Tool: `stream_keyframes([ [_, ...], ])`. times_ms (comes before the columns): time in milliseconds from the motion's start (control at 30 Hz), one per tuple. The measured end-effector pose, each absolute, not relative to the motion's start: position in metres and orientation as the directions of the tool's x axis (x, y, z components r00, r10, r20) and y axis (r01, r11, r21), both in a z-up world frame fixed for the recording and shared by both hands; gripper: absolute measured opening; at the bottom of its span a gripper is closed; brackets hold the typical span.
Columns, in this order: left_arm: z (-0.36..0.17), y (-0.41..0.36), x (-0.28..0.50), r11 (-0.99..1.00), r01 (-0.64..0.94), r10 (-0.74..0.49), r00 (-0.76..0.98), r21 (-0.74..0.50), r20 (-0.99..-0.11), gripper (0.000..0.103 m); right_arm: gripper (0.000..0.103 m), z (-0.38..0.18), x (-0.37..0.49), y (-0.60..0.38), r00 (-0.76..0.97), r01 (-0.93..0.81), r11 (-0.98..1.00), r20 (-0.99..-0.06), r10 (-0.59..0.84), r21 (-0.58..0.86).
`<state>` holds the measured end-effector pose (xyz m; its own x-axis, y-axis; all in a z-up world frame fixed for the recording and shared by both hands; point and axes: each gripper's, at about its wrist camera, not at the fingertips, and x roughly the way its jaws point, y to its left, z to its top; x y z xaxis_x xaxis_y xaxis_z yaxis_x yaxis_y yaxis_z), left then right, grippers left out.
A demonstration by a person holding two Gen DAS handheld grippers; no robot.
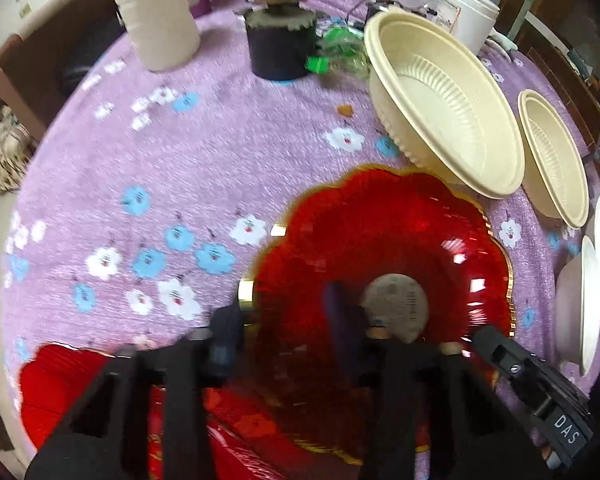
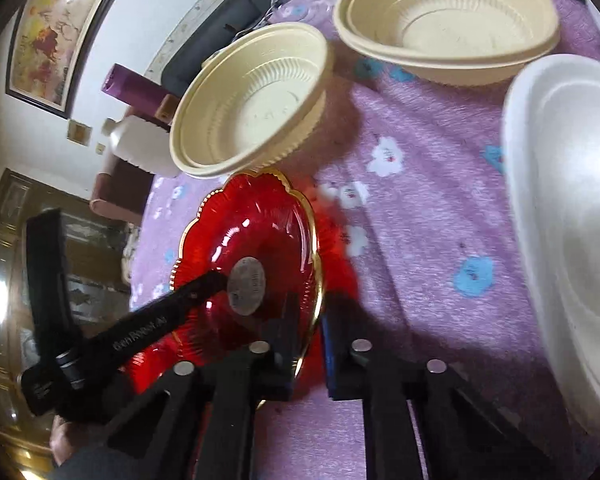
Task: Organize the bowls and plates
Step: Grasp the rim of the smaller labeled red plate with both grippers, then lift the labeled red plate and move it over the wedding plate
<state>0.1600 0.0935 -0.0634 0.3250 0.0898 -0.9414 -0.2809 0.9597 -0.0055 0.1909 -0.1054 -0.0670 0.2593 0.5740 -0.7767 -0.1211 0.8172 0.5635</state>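
Note:
A red glass plate (image 1: 380, 236) with a scalloped gold rim and a round grey sticker lies on the purple flowered tablecloth (image 1: 160, 184). My left gripper (image 1: 284, 312) straddles its near-left rim, one finger outside, one over the plate. The plate also shows in the right wrist view (image 2: 256, 236). My right gripper (image 2: 308, 340) straddles its right rim. Both sets of jaws stand apart. Cream ribbed bowls (image 1: 444, 120) (image 2: 252, 100) sit beyond the plate. A second cream bowl (image 1: 556, 160) (image 2: 448, 24) stands further right. White bowls (image 1: 580, 300) (image 2: 568, 220) are at the right.
A white jar (image 1: 156, 12), a dark container (image 1: 280, 48) with a brown lid, green wrappers (image 1: 340, 52) and a white tub (image 1: 468, 16) stand at the table's far side. Red packaging (image 1: 60, 392) lies at the near left. A brown chair (image 1: 24, 60) is beyond the left edge.

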Motion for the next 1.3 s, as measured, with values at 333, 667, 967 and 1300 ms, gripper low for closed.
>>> stream_keyframes([
  [333,-0.028,0.071,0.116,0.968,-0.248,0.063,0.411,-0.045,-0.909,0.02,0.009,-0.042,0.157,-0.129,0.32,-0.155,0.82,-0.757,0.569,0.551],
  [667,-0.001,0.066,0.083,0.963,-0.248,0.038,0.501,-0.102,-0.865,0.02,0.009,-0.01,0.11,-0.148,0.392,-0.22,0.822,-0.724,0.568,0.526],
  [967,0.008,0.055,0.046,0.962,-0.252,0.06,0.561,-0.101,-0.826,0.02,0.009,-0.001,0.086,-0.151,0.424,-0.268,0.821,-0.703,0.571,0.505],
  [1300,0.011,0.059,0.011,0.949,-0.296,0.095,0.599,-0.11,-0.795,0.02,0.009,0.0,0.068,-0.146,0.419,-0.31,0.815,-0.699,0.58,0.49],
])
